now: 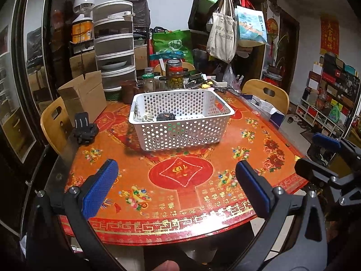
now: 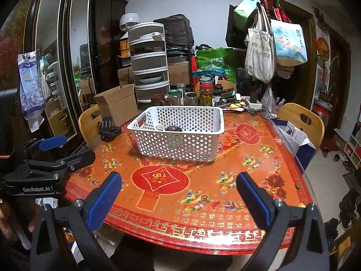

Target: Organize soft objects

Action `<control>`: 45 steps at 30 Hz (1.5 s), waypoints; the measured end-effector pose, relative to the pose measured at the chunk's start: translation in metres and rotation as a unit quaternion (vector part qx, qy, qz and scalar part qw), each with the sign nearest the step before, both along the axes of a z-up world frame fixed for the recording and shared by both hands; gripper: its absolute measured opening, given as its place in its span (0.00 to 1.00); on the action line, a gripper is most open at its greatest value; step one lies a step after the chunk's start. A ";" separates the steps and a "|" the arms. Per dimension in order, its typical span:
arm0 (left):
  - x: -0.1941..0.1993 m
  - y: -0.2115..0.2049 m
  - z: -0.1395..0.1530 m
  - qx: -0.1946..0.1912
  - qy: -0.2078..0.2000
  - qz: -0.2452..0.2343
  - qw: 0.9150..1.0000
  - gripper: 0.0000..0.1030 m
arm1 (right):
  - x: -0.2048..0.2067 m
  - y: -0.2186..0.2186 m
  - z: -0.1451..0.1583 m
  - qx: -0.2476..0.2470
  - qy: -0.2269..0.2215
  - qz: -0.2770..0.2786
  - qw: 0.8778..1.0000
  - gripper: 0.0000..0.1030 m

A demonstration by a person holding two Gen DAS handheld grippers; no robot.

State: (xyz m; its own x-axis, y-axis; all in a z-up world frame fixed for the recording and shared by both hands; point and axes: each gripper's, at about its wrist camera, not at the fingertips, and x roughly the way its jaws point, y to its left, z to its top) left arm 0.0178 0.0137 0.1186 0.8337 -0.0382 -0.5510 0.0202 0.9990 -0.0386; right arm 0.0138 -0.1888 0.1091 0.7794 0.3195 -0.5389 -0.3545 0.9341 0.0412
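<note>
A white perforated basket [image 1: 180,133] [image 2: 180,145] stands on the red patterned table [image 1: 180,203] [image 2: 191,194]. Inside it lie a dark soft object [image 1: 166,116] [image 2: 172,128] and a pale round one [image 1: 147,117] [image 2: 160,127]; something green shows through the holes. My left gripper [image 1: 176,187] hovers open over the table's near edge, nothing between its blue pads. My right gripper [image 2: 178,194] is open too, also empty, well short of the basket. Each gripper appears at the side of the other's view: the right gripper [image 1: 331,155] and the left gripper [image 2: 48,153].
A black mount [image 1: 85,127] [image 2: 108,129] sits left of the basket beside an open cardboard box [image 1: 83,94] [image 2: 117,103]. Jars [image 1: 176,76] [image 2: 205,91], a tiered food cover [image 1: 115,45] and clutter line the table's far side. Wooden chairs [image 1: 266,92] [image 2: 302,122] stand at both sides.
</note>
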 end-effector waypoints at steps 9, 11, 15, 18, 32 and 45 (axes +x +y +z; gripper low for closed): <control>0.002 -0.002 -0.004 -0.001 0.001 -0.006 1.000 1.00 | -0.001 -0.001 0.002 0.009 -0.002 -0.002 1.000 0.98; 0.002 -0.004 -0.005 -0.001 0.002 -0.007 1.000 1.00 | -0.002 -0.003 0.004 0.011 -0.002 -0.004 1.000 0.98; 0.002 -0.004 -0.006 -0.002 0.002 -0.007 1.000 1.00 | -0.002 -0.004 0.004 0.011 -0.003 -0.005 1.000 0.98; 0.002 -0.004 -0.006 -0.002 0.002 -0.007 1.000 1.00 | -0.002 -0.005 0.005 0.011 -0.003 -0.005 1.000 0.98; 0.002 -0.004 -0.007 -0.002 0.003 -0.008 1.000 1.00 | -0.002 -0.005 0.004 0.011 -0.002 -0.005 1.000 0.98; 0.003 -0.007 -0.012 -0.003 0.004 -0.009 1.000 1.00 | -0.002 -0.006 0.005 0.011 -0.002 -0.005 1.000 0.98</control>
State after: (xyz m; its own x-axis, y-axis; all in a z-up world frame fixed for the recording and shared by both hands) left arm 0.0210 0.0070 0.1061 0.8283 -0.0558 -0.5575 0.0374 0.9983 -0.0444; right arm 0.0116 -0.1945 0.1136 0.7848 0.3242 -0.5283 -0.3461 0.9363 0.0603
